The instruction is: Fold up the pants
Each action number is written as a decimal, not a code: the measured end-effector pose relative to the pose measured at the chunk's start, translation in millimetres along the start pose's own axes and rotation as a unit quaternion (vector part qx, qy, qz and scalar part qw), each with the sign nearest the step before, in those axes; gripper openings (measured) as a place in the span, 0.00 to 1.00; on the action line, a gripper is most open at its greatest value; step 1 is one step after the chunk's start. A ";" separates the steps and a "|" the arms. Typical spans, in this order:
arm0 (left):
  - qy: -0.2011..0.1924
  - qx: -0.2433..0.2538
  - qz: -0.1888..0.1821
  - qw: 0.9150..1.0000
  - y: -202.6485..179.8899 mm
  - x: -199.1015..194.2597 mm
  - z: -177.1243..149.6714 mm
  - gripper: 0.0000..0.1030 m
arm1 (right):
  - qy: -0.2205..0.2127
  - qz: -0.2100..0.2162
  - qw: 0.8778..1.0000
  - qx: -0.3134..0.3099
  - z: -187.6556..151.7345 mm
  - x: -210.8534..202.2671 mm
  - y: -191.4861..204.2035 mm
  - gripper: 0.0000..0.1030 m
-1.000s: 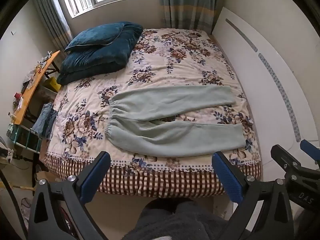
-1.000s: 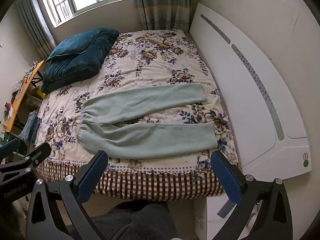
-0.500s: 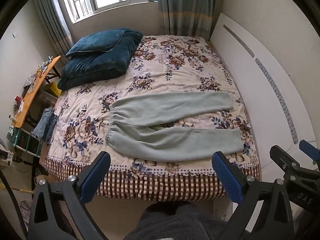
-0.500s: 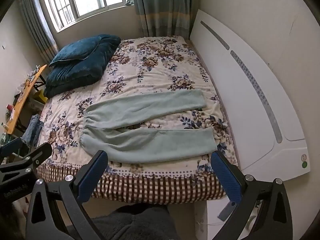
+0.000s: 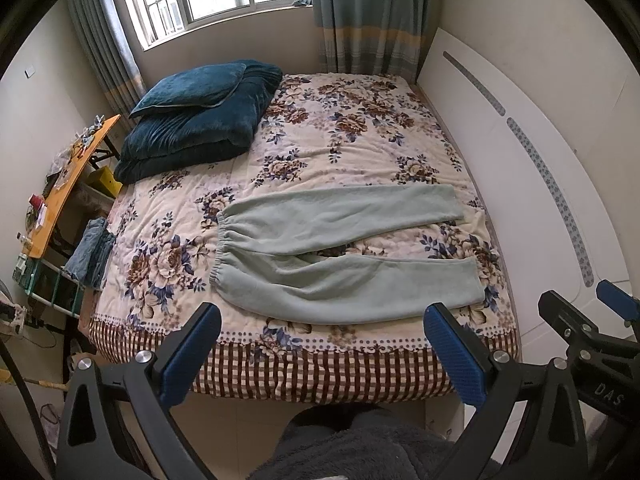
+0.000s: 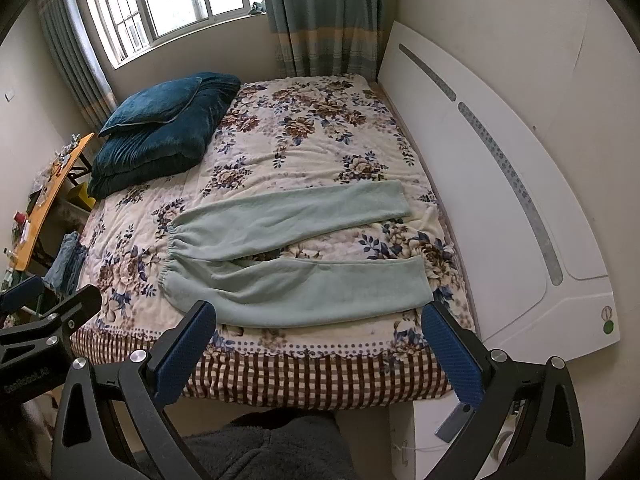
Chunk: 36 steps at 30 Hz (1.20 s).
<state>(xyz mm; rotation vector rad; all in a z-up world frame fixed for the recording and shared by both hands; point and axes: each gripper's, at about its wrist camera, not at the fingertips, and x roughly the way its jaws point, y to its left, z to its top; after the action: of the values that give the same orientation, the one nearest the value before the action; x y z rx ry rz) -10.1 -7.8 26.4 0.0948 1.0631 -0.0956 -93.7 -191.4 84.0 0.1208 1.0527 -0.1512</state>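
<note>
Pale green fleece pants [image 5: 336, 252] lie flat on the floral bed cover [image 5: 352, 136], waistband to the left, both legs spread apart and pointing right; they also show in the right wrist view [image 6: 288, 252]. My left gripper [image 5: 320, 344] is open and empty, held off the near bed edge, short of the pants. My right gripper [image 6: 320, 340] is open and empty, at the near edge too. The right gripper also shows at the right edge of the left wrist view [image 5: 592, 320].
A dark blue folded quilt with a pillow [image 5: 196, 120] sits at the bed's far left. A white headboard [image 5: 520, 168] runs along the right side. An orange side table [image 5: 68, 184] with small items stands left. A window and curtains [image 5: 360, 12] are behind.
Both grippers have tilted or lifted a little, so the bed and pants sit lower in both views. The pants have not moved. Both grippers stay open.
</note>
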 end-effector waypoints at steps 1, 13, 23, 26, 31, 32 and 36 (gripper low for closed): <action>0.000 0.000 0.000 1.000 -0.3 -0.1 0.7 1.00 | 0.000 0.000 1.000 0.000 0.4 -0.7 -0.5 1.00; 0.001 0.000 -0.003 1.000 -0.1 -2.6 0.3 1.00 | 0.000 0.000 1.000 0.000 -1.2 -7.1 -2.0 1.00; 0.000 -0.002 -0.004 1.000 -0.8 -3.0 1.7 1.00 | 0.000 -0.002 1.000 -0.001 -4.1 -1.5 -3.6 1.00; 0.000 -0.003 -0.004 1.000 -1.2 -4.2 5.2 1.00 | 0.001 -0.002 1.000 -0.001 -4.9 -1.6 -5.0 1.00; 0.000 -0.004 -0.003 1.000 -0.2 -4.2 5.9 1.00 | 0.001 -0.001 1.000 -0.001 -6.3 -1.5 -5.4 1.00; 0.000 -0.003 -0.003 1.000 -0.4 -4.2 6.1 1.00 | 0.001 -0.002 1.000 -0.001 -6.6 -0.7 -4.9 1.00; 0.000 -0.002 -0.005 1.000 1.3 -4.3 3.3 1.00 | 0.000 -0.002 1.000 -0.001 -5.8 -1.6 -4.5 1.00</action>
<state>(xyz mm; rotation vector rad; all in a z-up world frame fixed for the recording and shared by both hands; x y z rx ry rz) -9.2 -6.8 31.8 0.0851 1.0641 -0.1030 -100.3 -194.7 82.5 0.1163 1.0540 -0.1537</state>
